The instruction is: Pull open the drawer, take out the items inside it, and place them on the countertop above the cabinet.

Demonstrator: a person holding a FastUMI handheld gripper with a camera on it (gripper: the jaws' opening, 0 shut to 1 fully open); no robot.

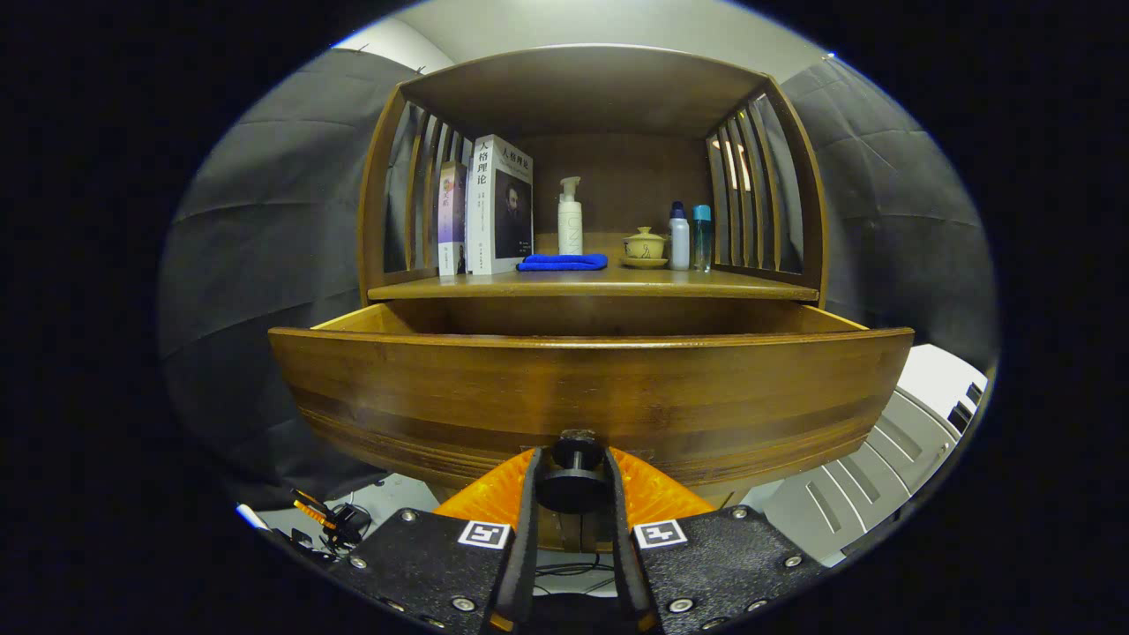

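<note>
A wooden drawer [589,388] stands pulled out from the cabinet, its wide front panel right ahead of me. My gripper [573,476] is shut on the drawer's dark round knob [575,481], with one finger pressed to each side of it. The drawer's inside is hidden behind its front panel. Above it runs the countertop [593,284], a wooden shelf with slatted sides.
On the countertop stand two upright books [492,207], a white pump bottle [570,219], a folded blue cloth [563,262], a small lidded cup on a saucer [645,246] and two small bottles [690,236]. Cables and a small tool [328,520] lie below left.
</note>
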